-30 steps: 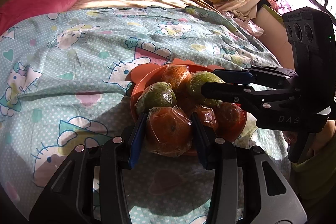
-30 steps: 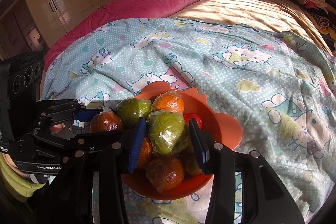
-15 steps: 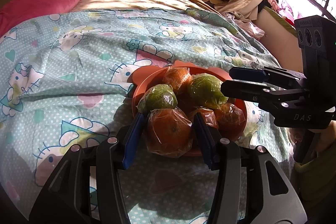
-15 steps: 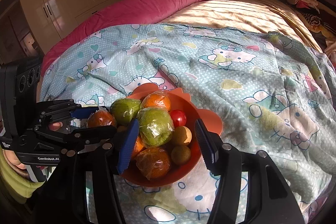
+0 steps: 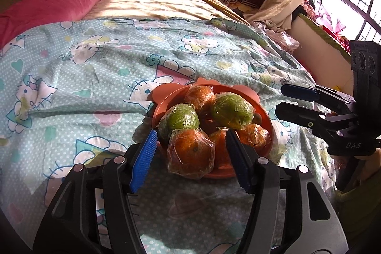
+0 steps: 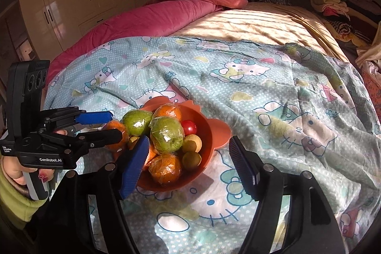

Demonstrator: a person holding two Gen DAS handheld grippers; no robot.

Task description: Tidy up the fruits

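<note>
Bed [image 6: 262,23] fills both views; cartoon-cat sheet [image 5: 95,77] covers its near half, pink duvet [image 6: 147,16] lies at the far side. Landmark: orange bowl [image 6: 207,135], sitting on the sheet near the bed's front edge.

Fruits are all in the bowl, piled above the rim. Two plastic-wrapped green fruits [image 6: 166,133] on top of the pile, wrapped oranges [image 5: 190,150] around them: one at the bowl's near edge as the left wrist sees it, one at the far side, more lower down. Unwrapped small stuff on the bowl's right side (right wrist view): red tomato [image 6: 189,127], two brownish-green round fruits [image 6: 191,143].

Left gripper [image 5: 190,158]: jaws opening, about half spread, straddling the near wrapped orange; blue pads clear of it on both sides, nothing held.

Right gripper [image 6: 188,161]: jaws opening, wide, just short of the bowl and spanning it; pads touch no fruit, nothing held.
</note>
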